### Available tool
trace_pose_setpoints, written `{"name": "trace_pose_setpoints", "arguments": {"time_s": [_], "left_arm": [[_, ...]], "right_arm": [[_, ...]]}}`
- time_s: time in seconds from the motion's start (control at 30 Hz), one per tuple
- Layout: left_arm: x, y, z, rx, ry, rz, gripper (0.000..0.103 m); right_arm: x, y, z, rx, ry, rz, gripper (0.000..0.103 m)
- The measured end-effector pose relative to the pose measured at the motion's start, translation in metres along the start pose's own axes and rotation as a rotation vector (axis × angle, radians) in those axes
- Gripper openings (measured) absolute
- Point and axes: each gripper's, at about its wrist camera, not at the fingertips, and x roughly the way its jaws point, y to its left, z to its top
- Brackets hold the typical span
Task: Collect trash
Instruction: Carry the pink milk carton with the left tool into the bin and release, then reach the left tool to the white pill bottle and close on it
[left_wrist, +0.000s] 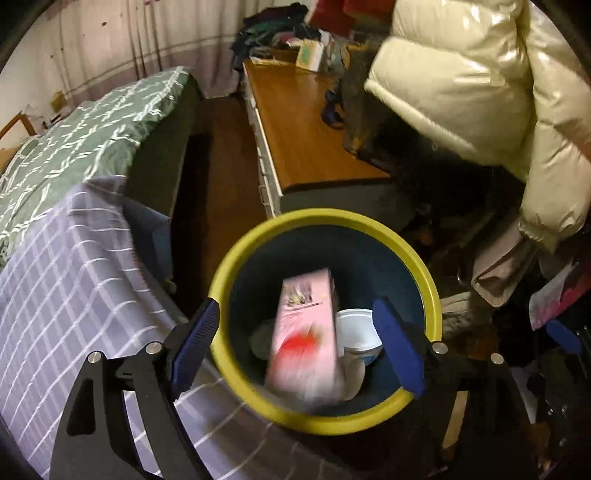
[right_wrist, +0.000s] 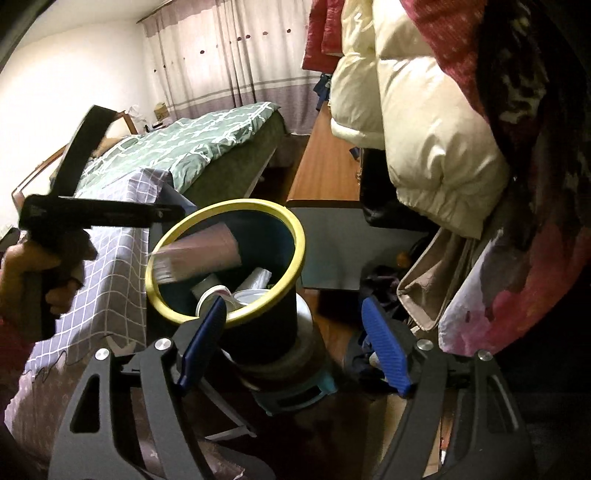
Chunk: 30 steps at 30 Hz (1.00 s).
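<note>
While the pink rectangular cardboard carton hangs blurred inside the mouth of the yellow-rimmed dark round bin, nothing grips it.

Under the carton lie a white plastic tub and other pale containers. Over the rim, the left gripper has its blue pads spread, clear of the carton's sides. Beside the bin, the right gripper is spread too and empty. A lilac checked sheet and a wooden-topped cabinet flank the bin.
</note>
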Motion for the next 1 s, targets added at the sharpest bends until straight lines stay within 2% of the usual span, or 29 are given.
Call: {"name": "trace_pose_setpoints", "arguments": {"time_s": [0.1,0.23,0.4,0.53,0.77,0.87,1.0], "left_arm": [[-0.032,0.024,-0.009,-0.033,-0.05,0.021,0.084],[-0.096,0.064,-0.034,-0.1,-0.151,0.085,0.085],[-0.179,0.123,-0.09,-0.228,-0.266,0.201,0.087],[-0.234,0.171,-0.151,-0.351,-0.323,0.309,0.088],[-0.293,0.238,-0.248,-0.561,-0.395,0.458,0.088],[-0.308,0.26,-0.283,-0.622,-0.433,0.512,0.089],[-0.31,0.285,-0.318,-0.684,-0.419,0.57,0.089]], "right_arm": [[0.002,0.01,0.003,-0.022,0.003,0.006,0.073],[0.001,0.039,0.008,-0.068,-0.012,0.052,0.075],[0.005,0.098,0.02,-0.161,-0.023,0.154,0.077],[0.022,0.166,0.022,-0.277,0.013,0.266,0.078],[0.053,0.26,0.017,-0.415,0.099,0.403,0.078],[0.063,0.298,0.011,-0.459,0.121,0.425,0.078],[0.078,0.342,0.007,-0.49,0.163,0.428,0.082]]}}
